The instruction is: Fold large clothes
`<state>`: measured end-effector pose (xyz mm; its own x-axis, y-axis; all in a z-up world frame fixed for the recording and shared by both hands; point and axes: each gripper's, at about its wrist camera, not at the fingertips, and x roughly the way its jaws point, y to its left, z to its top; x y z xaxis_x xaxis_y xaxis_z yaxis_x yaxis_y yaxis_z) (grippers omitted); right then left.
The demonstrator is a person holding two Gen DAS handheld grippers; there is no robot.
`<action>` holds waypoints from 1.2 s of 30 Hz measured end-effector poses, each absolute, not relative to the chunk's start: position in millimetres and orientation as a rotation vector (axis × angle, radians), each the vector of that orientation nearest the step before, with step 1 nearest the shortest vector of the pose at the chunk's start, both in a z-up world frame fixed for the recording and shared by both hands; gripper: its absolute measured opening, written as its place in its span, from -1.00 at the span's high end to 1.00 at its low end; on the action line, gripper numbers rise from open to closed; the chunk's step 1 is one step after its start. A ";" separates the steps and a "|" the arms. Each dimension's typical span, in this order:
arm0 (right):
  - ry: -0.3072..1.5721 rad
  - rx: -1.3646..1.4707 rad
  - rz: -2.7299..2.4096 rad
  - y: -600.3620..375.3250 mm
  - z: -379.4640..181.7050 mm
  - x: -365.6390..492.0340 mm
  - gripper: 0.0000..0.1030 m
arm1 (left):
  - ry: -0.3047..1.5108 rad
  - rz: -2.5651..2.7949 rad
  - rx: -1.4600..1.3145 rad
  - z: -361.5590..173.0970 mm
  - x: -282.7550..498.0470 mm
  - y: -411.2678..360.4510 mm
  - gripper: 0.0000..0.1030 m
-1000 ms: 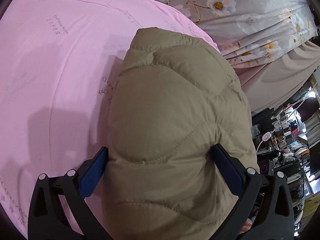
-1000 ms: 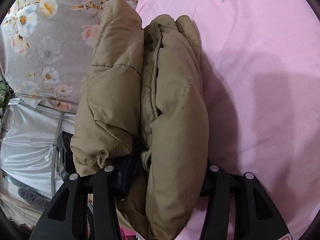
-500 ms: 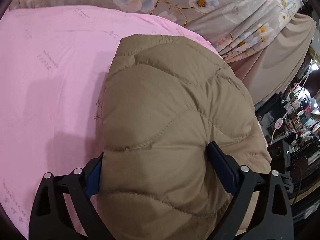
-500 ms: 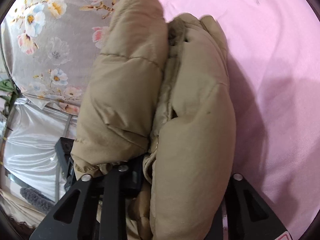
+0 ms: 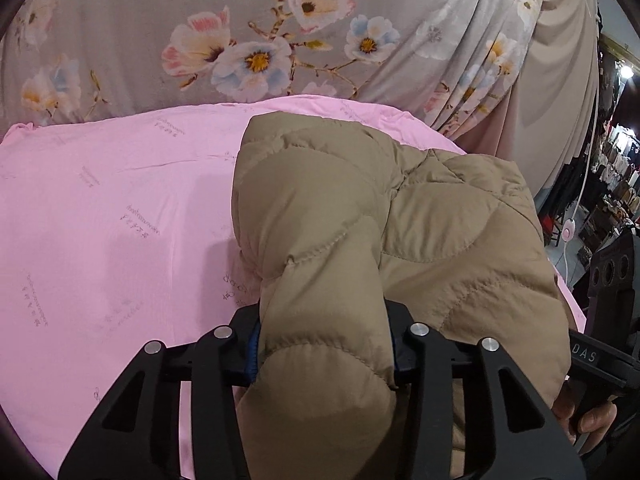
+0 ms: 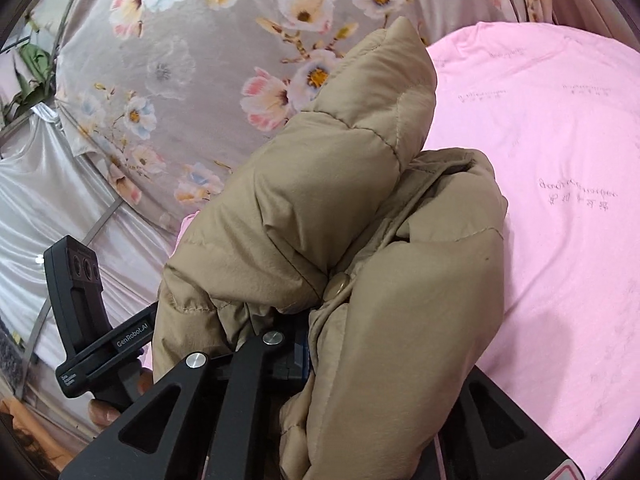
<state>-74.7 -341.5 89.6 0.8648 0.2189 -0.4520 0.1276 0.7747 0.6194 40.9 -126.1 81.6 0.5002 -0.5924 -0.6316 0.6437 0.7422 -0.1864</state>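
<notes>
A tan quilted puffer jacket [image 5: 360, 240] is bunched into a thick folded bundle, held up over a pink sheet [image 5: 100, 220]. My left gripper [image 5: 324, 344] is shut on a padded fold of the jacket; the fabric hides most of both fingers. In the right wrist view the jacket [image 6: 320, 208] shows as layered folds with a snap button [image 6: 338, 286]. My right gripper [image 6: 384, 360] is shut on the other end of the bundle; its right finger is hidden under the fabric. The left gripper's body [image 6: 80, 320] shows at the lower left there.
A grey floral curtain [image 5: 260, 40] hangs behind the pink-sheeted surface [image 6: 560, 200]. A beige drape [image 5: 560, 80] and a cluttered shop area [image 5: 616, 184] lie to the right. Silvery fabric [image 6: 40, 200] hangs to the left in the right wrist view.
Both grippers have closed tighter on the jacket and lifted it. The views have tilted up, so more floral curtain and less pink sheet shows.
</notes>
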 end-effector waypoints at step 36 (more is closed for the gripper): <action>0.283 0.322 0.189 -220.3 227.7 87.4 0.77 | 0.344 -0.608 0.017 184.4 148.8 -6.5 0.28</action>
